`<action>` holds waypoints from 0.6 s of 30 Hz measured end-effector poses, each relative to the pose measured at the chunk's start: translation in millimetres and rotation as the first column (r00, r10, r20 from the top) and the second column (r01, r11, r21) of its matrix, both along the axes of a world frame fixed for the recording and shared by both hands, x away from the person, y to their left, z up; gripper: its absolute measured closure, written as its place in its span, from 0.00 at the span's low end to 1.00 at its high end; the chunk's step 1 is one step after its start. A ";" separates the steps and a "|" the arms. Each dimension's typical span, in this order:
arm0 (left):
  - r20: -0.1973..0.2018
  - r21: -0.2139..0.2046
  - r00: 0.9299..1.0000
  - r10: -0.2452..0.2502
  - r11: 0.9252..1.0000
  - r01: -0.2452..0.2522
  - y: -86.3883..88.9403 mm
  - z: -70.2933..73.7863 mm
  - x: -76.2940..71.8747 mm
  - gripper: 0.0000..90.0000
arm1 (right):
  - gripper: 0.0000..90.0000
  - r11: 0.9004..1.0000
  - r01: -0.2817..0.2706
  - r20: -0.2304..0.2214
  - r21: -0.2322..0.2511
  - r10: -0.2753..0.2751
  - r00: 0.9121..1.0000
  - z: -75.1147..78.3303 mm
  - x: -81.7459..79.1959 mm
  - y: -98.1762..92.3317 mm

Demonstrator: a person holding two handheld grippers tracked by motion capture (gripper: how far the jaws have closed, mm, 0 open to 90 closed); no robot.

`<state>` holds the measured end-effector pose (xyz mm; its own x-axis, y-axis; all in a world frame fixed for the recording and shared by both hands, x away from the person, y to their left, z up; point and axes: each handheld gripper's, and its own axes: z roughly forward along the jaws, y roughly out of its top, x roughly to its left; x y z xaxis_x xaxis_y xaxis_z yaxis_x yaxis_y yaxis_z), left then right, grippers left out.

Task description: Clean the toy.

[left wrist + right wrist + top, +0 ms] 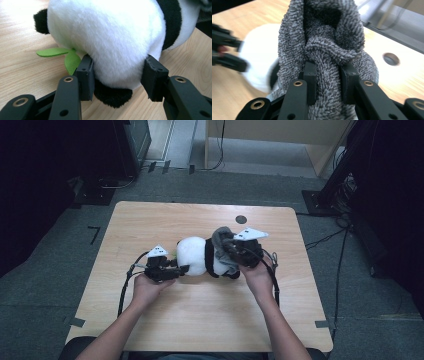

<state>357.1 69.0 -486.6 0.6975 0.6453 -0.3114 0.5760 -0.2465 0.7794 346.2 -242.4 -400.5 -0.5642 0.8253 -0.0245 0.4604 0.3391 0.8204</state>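
A black-and-white panda plush (195, 255) lies on its side in the middle of the wooden table (200, 320). My left gripper (182, 269) is shut on the plush's white rounded end (110, 37), and both pads dent the fur. A green felt leaf (56, 52) sticks out beside the left jaw. My right gripper (231, 251) is shut on a bunched fold of fuzzy grey cloth (322, 32). The grey cloth (222, 237) drapes over the right end of the plush. Behind the cloth the white plush (259, 62) is blurred, with the left gripper (227, 52) at its far side.
A round hole (241, 219) sits in the tabletop behind the plush, near the far edge. Cables trail from both grippers toward the person's forearms. Grey carpet surrounds the table, with dark equipment stands at the back left and right.
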 end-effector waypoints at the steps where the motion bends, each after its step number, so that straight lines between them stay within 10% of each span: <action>1: 0.000 -0.001 1.000 0.000 1.000 0.000 0.0 0.0 0.0 0.56 | 0.81 1.000 0.016 -0.004 0.003 -0.016 1.000 -1.2 1.0 -6.8; 5: -0.004 -0.007 1.000 -0.004 1.000 0.004 0.2 0.1 0.6 0.56 | 0.81 0.994 0.068 -0.053 0.086 -0.064 0.997 -12.2 5.5 -29.2; 12: -0.006 -0.008 1.000 -0.010 1.000 0.010 0.7 -0.1 1.2 0.56 | 0.81 0.986 0.146 -0.120 0.084 -0.135 0.984 -30.9 12.2 -50.2; 18: 0.002 -0.006 1.000 -0.013 1.000 0.013 1.2 -0.1 0.9 0.56 | 0.81 0.979 0.143 -0.104 0.144 -0.129 0.986 -16.6 8.8 -55.5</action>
